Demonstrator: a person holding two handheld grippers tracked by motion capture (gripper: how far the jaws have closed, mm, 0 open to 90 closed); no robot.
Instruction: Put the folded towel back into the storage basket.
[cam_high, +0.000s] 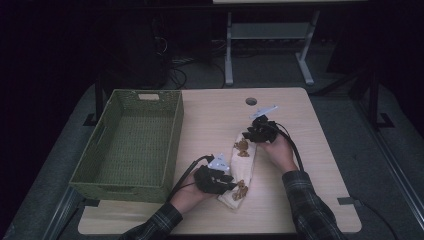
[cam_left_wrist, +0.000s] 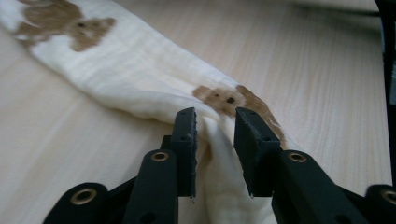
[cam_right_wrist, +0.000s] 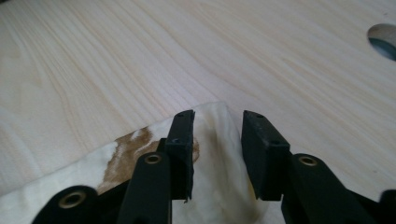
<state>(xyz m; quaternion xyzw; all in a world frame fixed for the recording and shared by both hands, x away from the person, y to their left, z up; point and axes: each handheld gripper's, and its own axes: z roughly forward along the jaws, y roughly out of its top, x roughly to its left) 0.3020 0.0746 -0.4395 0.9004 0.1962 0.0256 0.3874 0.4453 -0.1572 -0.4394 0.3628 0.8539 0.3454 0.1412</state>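
Here both tools, left (cam_left_wrist: 215, 140) and right (cam_right_wrist: 217, 144), gape loosely astride the soft crinkled cloth (cam_high: 243, 165).

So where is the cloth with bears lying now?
In the high view the cloth with bears lies folded long on the table, right of the green basket, stretching between the left claw and right claw.

1 cloth (cam_high: 246, 167), 1 green basket (cam_high: 131, 145), 2 grippers, 1 table (cam_high: 300, 130).
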